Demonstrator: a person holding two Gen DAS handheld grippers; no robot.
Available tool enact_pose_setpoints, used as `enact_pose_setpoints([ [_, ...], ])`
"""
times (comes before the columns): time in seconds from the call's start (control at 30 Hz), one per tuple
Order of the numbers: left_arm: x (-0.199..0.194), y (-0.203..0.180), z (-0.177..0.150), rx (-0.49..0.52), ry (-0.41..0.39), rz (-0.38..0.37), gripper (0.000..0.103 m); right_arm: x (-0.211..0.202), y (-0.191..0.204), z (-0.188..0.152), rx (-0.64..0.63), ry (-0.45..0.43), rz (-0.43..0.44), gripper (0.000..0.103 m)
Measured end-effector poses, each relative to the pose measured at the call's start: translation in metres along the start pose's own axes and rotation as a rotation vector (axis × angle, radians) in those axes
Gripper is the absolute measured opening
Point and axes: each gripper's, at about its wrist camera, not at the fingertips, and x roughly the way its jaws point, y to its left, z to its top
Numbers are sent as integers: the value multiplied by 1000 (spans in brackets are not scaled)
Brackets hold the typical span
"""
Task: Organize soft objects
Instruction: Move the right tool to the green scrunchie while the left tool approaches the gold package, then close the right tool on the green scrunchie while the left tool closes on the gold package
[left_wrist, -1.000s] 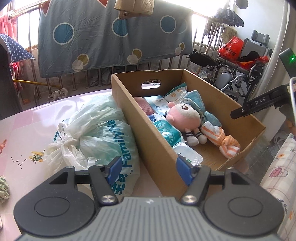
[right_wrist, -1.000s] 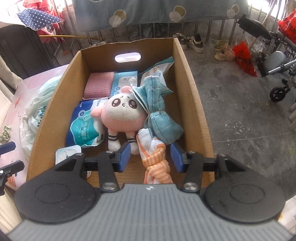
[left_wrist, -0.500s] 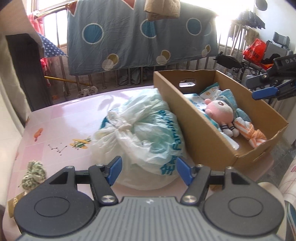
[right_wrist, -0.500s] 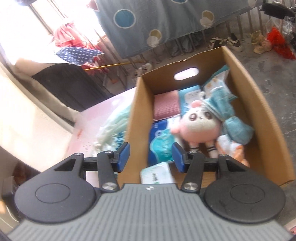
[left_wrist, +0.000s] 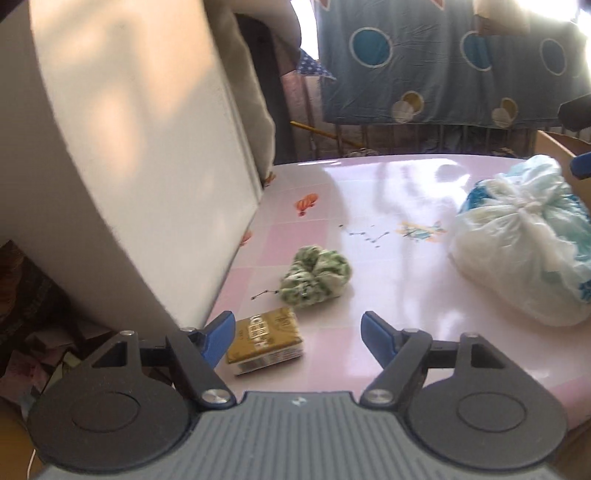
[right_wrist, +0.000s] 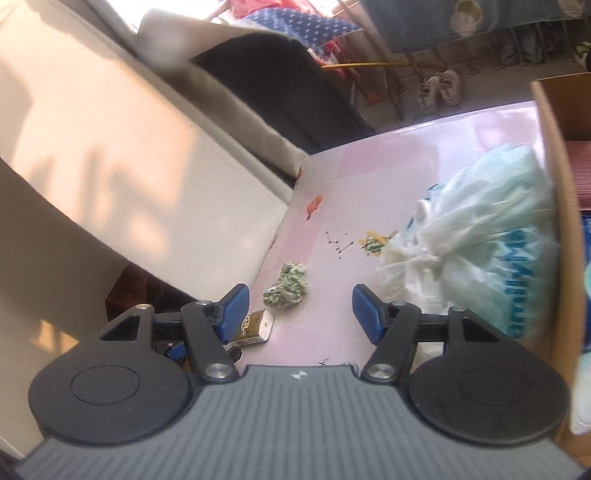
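Observation:
A green-and-white fabric scrunchie (left_wrist: 314, 277) lies on the pink table (left_wrist: 388, 206), just ahead of my open, empty left gripper (left_wrist: 297, 336). It also shows in the right wrist view (right_wrist: 286, 285), ahead of my open, empty right gripper (right_wrist: 299, 312). A tied white plastic bag (left_wrist: 524, 254) sits to the right, against the cardboard box (right_wrist: 557, 206). The bag also shows in the right wrist view (right_wrist: 476, 243). The box's inside is mostly out of view.
A small gold carton (left_wrist: 266, 341) lies on the table near my left finger; it also shows in the right wrist view (right_wrist: 255, 326). A tall beige panel (left_wrist: 140, 155) borders the table's left edge. A blue spotted sheet (left_wrist: 461, 62) hangs on railings behind.
Both grippers have swung left, away from the cardboard box, and now face the scrunchie and gold carton on the table. Both stay open and empty.

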Motion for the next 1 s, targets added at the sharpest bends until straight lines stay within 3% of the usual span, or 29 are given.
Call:
enact_pose_setpoints([
  [0.07,12,15,-6,-32,20,22,81,29,15,5,-33,40,7,66],
  [0.27,39,35,-14,-97,42,-10,90,129,53,17,-101,163,4,68],
  [0.53,73,33,-8,-63,97,0,96,248,57,22,-141,276,-35,68],
  [0.7,96,34,-9,-73,143,0,96,292,55,23,-172,290,-70,68],
  [0.9,112,38,-11,-121,200,-26,95,317,51,12,-229,319,-119,68],
  [1.0,116,38,-13,-144,210,-40,90,324,45,5,-219,336,-126,61],
])
